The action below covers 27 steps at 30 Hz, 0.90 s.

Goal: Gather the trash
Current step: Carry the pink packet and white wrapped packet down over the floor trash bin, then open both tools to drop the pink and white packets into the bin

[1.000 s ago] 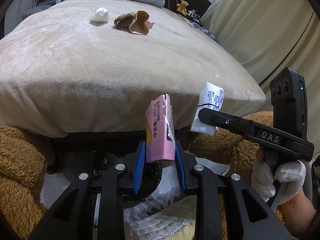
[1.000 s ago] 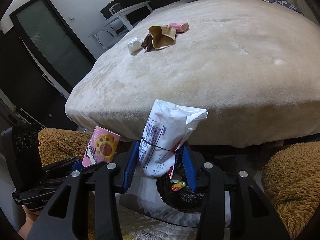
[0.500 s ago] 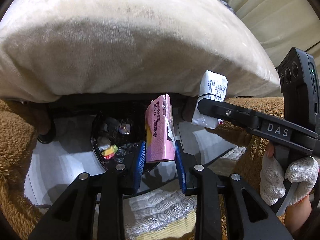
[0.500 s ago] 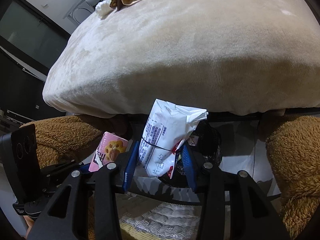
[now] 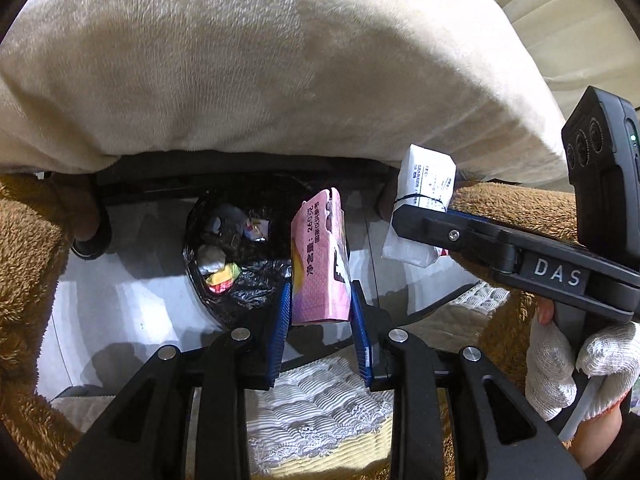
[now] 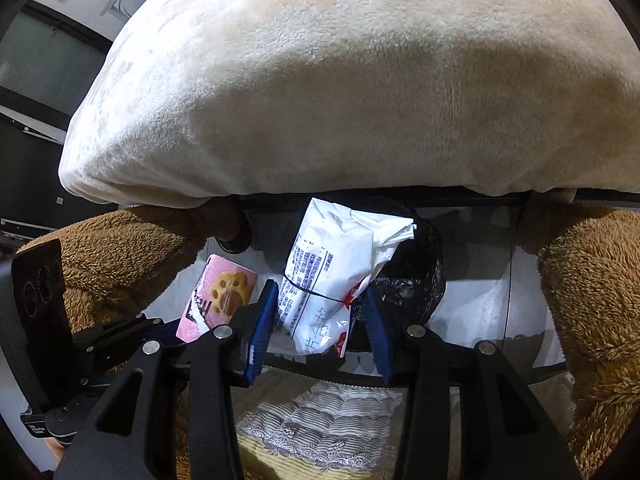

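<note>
L gripper (image 5: 320, 312) is clamped on a pink snack carton (image 5: 320, 264), held upright betw. its blue pads (image 5: 282, 320); the carton's printed side faces the L wrist cam, and its paw-print face shows in the R wrist view (image 6: 218, 296). R gripper (image 6: 320, 320) is clamped on a crumpled white wrapper (image 6: 332, 268) w/ blue print and a red patch at the bottom edge, a thin black band round its middle. From the L wrist cam the same wrapper (image 5: 424, 208) sticks up at the tip of the R gripper (image 5: 404, 220), which a white-gloved hand (image 5: 576, 364) grips lower right.

Both items hang above a trash bin w/ black liner (image 5: 240, 276) on the pale floor, just near of the bed edge. In the L view the carton sits at the bin's right rim; in the R view the bin (image 6: 416, 280) lies right behind the wrapper. The bin holds wrappers already (a yellow-pink one (image 5: 222, 280) is clearest). A cream plush blanket (image 5: 280, 60) fills the far half, brown fuzzy fabric (image 6: 592, 280) on both sides, a white lace-edged mat (image 6: 320, 416) nearest.
</note>
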{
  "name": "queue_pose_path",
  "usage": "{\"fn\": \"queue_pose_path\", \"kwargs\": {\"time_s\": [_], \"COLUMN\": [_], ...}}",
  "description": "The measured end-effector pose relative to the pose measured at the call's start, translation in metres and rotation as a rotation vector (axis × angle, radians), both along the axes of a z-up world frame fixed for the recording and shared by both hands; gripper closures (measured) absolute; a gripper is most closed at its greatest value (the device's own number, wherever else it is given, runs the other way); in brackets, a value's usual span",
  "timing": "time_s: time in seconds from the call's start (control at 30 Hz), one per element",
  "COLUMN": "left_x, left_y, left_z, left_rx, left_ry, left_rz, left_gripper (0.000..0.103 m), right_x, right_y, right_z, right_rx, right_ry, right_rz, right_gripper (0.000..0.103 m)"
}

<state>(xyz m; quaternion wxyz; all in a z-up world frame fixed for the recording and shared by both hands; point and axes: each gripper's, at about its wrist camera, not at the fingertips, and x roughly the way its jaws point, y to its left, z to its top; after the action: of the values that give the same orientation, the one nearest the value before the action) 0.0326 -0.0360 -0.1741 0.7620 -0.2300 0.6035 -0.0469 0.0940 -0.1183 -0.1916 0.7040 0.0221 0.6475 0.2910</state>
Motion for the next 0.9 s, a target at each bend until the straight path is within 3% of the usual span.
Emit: {"fn": "queue_pose_path", "kwargs": {"time_s": [0.37,0.4,0.43,0.5,0.9], "left_x": [0.003,0.003,0.003,0.001,-0.003], "left_y": [0.0,0.0,0.001,0.004,0.009], "left_z": [-0.01,-0.011,-0.011,-0.006,0.003], "left_rx": [0.002,-0.006,0.001,0.049,0.049], "left_ry": [0.052,0.054,0.058,0.038,-0.01], "left_rz": [-0.022,-0.026,-0.023,0.004,0.01], "left_gripper": [0.074,0.07,0.057,0.047,0.047], "right_x": [0.007,0.007,0.008,0.009,0.013], "right_y": [0.002,0.002,0.001,-0.002,-0.006], "right_z": [-0.012,-0.012,-0.012,-0.011,-0.003], "right_rx": [-0.029,-0.023,-0.02,-0.017,0.002], "right_ry": [0.047,0.044,0.041,0.036,0.016], "right_rz": [-0.014,-0.019,-0.029,-0.042,-0.068], "right_gripper": [0.057,0.052,0.048,0.044,0.043]}}
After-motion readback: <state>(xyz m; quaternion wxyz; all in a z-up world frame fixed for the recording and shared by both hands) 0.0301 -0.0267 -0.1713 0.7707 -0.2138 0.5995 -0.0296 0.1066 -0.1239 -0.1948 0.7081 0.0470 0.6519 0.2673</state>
